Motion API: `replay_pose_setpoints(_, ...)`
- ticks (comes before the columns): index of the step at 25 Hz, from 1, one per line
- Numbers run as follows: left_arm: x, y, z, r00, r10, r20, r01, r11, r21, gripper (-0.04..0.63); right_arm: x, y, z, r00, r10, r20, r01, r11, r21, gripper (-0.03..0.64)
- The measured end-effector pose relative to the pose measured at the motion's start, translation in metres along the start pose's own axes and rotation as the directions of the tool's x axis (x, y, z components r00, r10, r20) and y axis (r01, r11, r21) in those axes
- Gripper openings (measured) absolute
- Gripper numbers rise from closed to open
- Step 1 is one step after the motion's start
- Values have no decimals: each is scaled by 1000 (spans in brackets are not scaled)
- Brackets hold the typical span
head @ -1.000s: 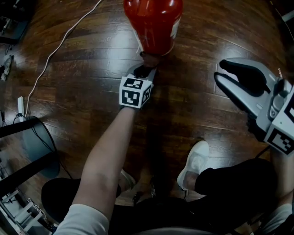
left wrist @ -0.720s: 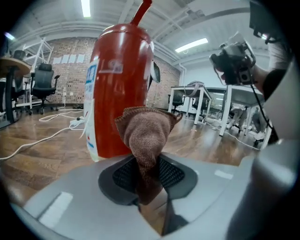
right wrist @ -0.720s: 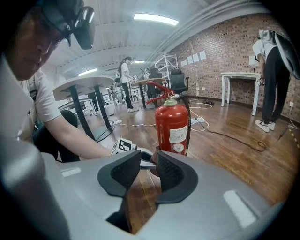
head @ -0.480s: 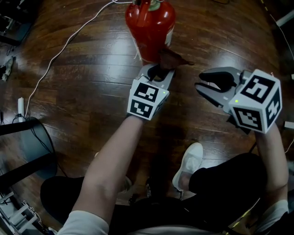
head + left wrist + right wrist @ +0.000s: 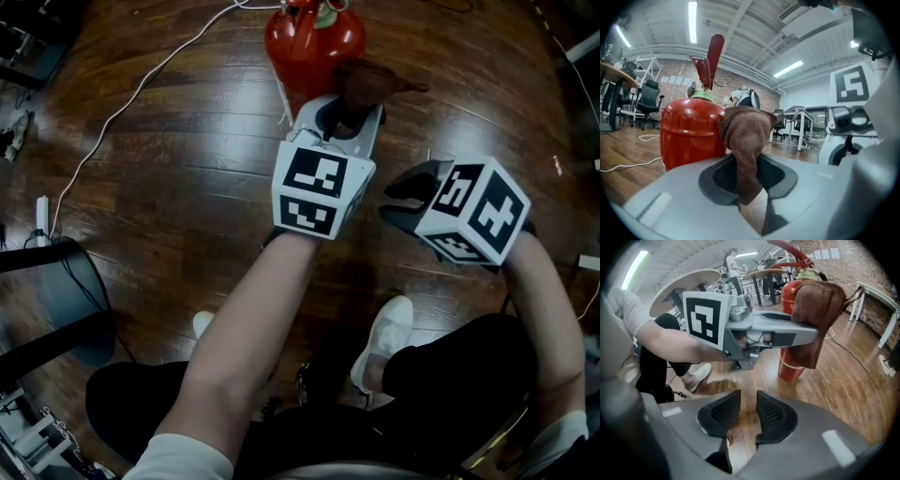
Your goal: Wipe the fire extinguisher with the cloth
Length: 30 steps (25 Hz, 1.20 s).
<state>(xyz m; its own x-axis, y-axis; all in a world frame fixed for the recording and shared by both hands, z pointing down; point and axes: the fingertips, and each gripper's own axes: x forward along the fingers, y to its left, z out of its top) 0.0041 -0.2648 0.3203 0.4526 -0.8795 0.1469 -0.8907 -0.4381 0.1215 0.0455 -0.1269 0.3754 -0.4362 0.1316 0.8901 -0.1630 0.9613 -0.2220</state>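
Observation:
The red fire extinguisher (image 5: pixel 314 42) stands upright on the wood floor at the top of the head view. Just in front of it, my left gripper (image 5: pixel 349 117) is shut on a brown cloth (image 5: pixel 370 84), which bunches up beyond the jaws beside the extinguisher's right side. In the left gripper view the cloth (image 5: pixel 746 138) hangs between the pads, with the extinguisher (image 5: pixel 691 131) behind it. My right gripper (image 5: pixel 405 195) hovers to the right and nearer me. In its own view the right gripper (image 5: pixel 744 405) is open by a narrow gap and holds nothing.
A white cable (image 5: pixel 122 98) snakes over the floor at the left. A black stool frame (image 5: pixel 56 281) stands at the lower left. My white shoe (image 5: pixel 384 342) rests on the floor under the grippers. Desks and chairs (image 5: pixel 644 103) stand far behind the extinguisher.
The left gripper has lifted away from the extinguisher's base, up and to the right, carrying the cloth. The right gripper has swung left towards it and its jaws have narrowed.

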Motion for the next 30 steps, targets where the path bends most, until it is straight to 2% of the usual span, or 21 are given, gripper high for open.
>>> replay_pose_setpoints(2,3,1,-6,1000,6,-19,-6,1000,5,95,3,0,-2,1000,2,-12,-2,1000,-2,107)
replay_pose_setpoints(5,8,9,-37,996,28,-88,-28,1000,-7,95,8,2,-5,999,21,-28,-21,1000,0,107)
replay_pose_setpoints(10,16,20,-102,973,44,-226,-53,998,-33,95,14,3,-12,997,48,-55,-48,999,3,107)
replay_pose_setpoints(15,22,28,-159,933,50,-357,-70,997,-43,95,14,9,-14,996,66,-61,-66,998,7,106)
replay_pose_setpoints(23,19,37,-223,849,51,-526,-80,996,-32,95,14,7,-16,996,72,-55,-72,997,11,104)
replay_pose_setpoints(25,16,34,-220,850,49,-524,-80,996,-36,95,15,7,-17,995,76,-59,-75,997,10,104)
replay_pose_setpoints(26,15,29,-213,859,44,-509,-77,996,-43,95,15,7,-17,995,79,-60,-78,997,9,104)
replay_pose_setpoints(30,23,6,-161,928,24,-373,-57,995,-78,95,17,8,-16,994,86,-60,-86,996,9,104)
